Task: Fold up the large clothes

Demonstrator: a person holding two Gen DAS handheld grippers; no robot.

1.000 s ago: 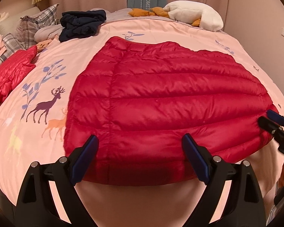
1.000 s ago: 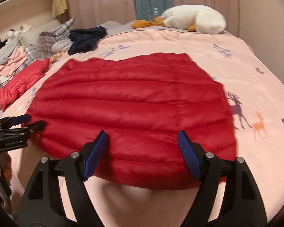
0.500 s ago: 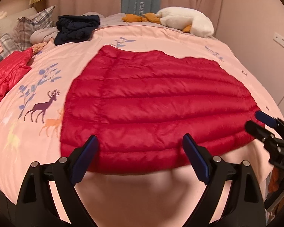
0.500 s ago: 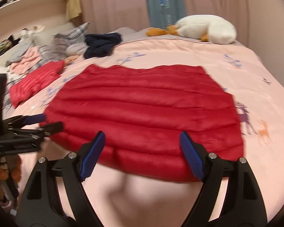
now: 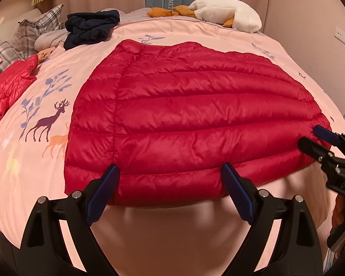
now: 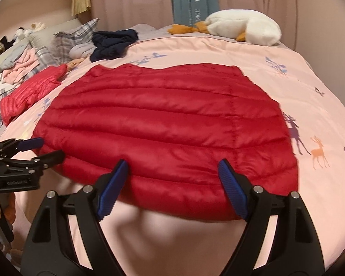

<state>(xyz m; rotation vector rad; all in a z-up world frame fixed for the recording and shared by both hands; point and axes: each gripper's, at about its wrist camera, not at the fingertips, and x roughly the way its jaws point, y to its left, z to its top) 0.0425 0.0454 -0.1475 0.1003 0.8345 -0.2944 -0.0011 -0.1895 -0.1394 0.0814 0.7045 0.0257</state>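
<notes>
Nearest, at 6 o'clock in the left wrist view: left gripper [image 5: 170, 184], matte black arms with ribbed blue pads, spread wide, nothing pinched, tips over the near hem of the red down jacket [image 5: 191, 119]. Same in the right wrist view: right gripper [image 6: 172, 179], jaws just widened a little, spread and bare, tips hovering at the hem, not pressing as far as the slightly blurred edge allows. Each gripper visible in the other's view too, at 3 o'clock and at 9 o'clock, jaws apart beside the jacket's side edges.

Centre of both views: the jacket, spread flat on the bed, glossy quilted shell in puffy horizontal channels, one vertical seam crossing them, rounded hem near, scooped neckline at 12 o'clock.

Underneath: smooth pink duvet [image 5: 34, 161] printed with deer and leafy sprigs, bulging softly at the near edge.

Farther, at 9 to 10 o'clock: second red quilted garment [image 6: 32, 92], crumpled, well apart from the jacket. Beyond it, checked pillows [image 5: 34, 32] and a heap of pale pink clothes.

At 11 o'clock: rumpled navy garment [image 5: 92, 27], soft knit.

At 12 to 1 o'clock, farthest: plush white goose [image 6: 243, 26] with orange feet, lying before pinkish curtains.
</notes>
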